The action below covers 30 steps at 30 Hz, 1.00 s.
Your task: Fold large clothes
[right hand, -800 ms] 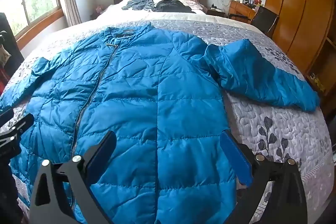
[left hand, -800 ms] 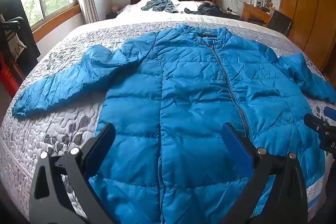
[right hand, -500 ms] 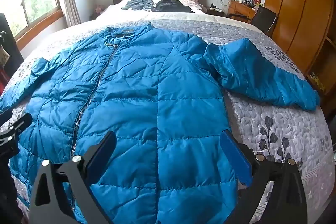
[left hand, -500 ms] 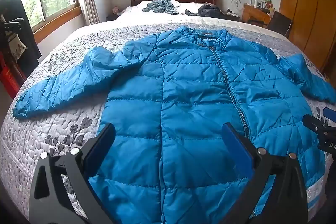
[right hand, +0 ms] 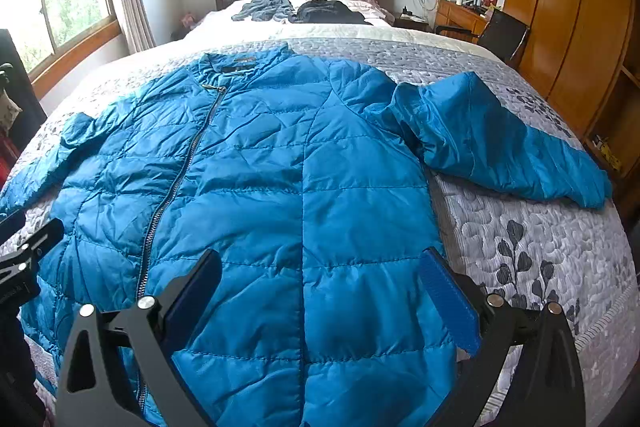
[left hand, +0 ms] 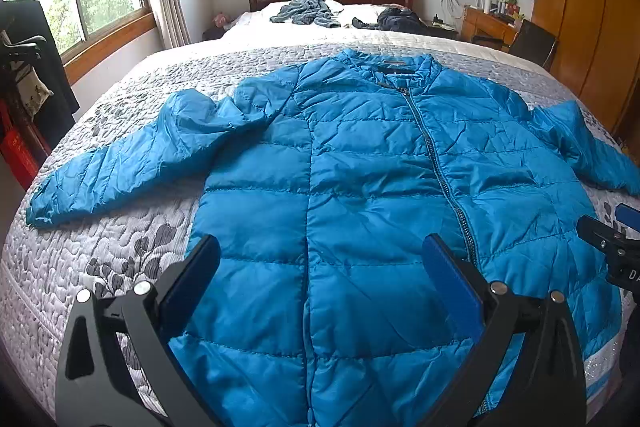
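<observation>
Left gripper [left hand: 320, 279] and right gripper [right hand: 320, 283] both spread wide, empty — hovering over the hem of the blue puffer jacket [left hand: 360, 187]. Jacket lies flat on the quilted bed [left hand: 120, 259], zipped, sleeves out.

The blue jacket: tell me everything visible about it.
The jacket is a bright blue quilted puffer with a shiny, crinkled shell, a low stand collar and a dark zipper closed down the front. It lies flat, front up, on the quilt, collar toward the headboard, both sleeves spread outward. No hand-held gripper touches it.
</observation>
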### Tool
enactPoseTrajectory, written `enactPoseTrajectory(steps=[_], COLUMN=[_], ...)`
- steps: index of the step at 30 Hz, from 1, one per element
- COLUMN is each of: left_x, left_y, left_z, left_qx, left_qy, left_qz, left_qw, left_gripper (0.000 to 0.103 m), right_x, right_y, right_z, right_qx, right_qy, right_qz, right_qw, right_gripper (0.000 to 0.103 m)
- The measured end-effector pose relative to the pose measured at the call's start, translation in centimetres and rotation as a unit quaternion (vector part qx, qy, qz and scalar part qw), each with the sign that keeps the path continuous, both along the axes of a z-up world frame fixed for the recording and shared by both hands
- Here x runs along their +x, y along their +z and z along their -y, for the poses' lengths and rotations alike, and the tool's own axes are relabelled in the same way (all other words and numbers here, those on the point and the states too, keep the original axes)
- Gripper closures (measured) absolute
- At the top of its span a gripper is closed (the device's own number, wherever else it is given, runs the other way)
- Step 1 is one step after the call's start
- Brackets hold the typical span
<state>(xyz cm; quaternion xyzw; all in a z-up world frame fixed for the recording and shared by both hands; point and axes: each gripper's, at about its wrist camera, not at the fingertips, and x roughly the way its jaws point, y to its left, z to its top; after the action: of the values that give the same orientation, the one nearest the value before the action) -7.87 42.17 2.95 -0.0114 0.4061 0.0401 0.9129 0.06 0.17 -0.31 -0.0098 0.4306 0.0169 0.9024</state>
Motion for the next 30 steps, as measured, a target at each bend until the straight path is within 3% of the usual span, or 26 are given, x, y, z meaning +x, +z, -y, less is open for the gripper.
enactPoseTrajectory(steps=[30], left_x=[-0.11], left_y=[0.06], left_z=[-0.03], left_qx=[0.004], left_qy=[0.002], left_qz=[0.002], left_qw=[1.0], left_gripper=[0.003], right_x=[0.03], right_y=[-0.03], right_z=[0.01], right_qx=[0.004], right_qy=[-0.001], right_qz=[-0.001], right_qw=[1.0], right_gripper=[0.004])
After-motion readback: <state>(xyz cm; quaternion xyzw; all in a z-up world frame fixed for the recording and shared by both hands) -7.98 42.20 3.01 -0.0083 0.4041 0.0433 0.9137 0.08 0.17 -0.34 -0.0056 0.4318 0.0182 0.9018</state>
